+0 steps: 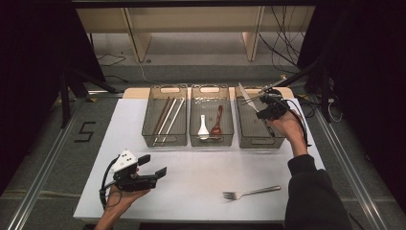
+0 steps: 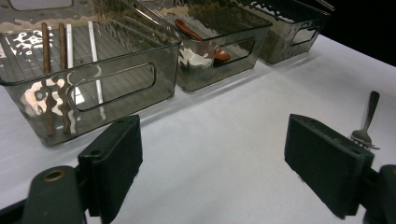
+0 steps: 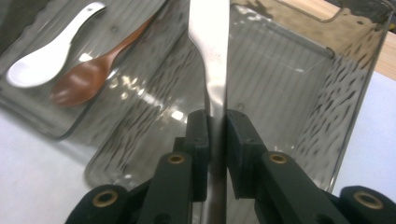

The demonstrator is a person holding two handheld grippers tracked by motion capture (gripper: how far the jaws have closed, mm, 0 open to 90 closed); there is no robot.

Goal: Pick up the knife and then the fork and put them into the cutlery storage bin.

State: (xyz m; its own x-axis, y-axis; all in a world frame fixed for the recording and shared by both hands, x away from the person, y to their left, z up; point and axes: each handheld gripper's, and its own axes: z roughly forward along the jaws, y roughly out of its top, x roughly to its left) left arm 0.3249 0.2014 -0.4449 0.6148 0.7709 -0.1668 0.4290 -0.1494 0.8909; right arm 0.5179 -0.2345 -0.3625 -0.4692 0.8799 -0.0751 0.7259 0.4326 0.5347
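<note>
While the right gripper (image 3: 217, 128) clamps a knife (image 3: 210, 51) above the right bin (image 1: 249, 139), the middle bin (image 1: 194, 139) beside it holds two spoons (image 1: 210, 125); the left gripper (image 1: 152, 165) gapes empty.

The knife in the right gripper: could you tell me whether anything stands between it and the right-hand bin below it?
Nothing visible does. The right gripper is shut on the knife above the right-hand bin, whose ribbed floor looks bare beneath the blade. The two spoons lie in the neighbouring middle bin, apart from it.
</note>
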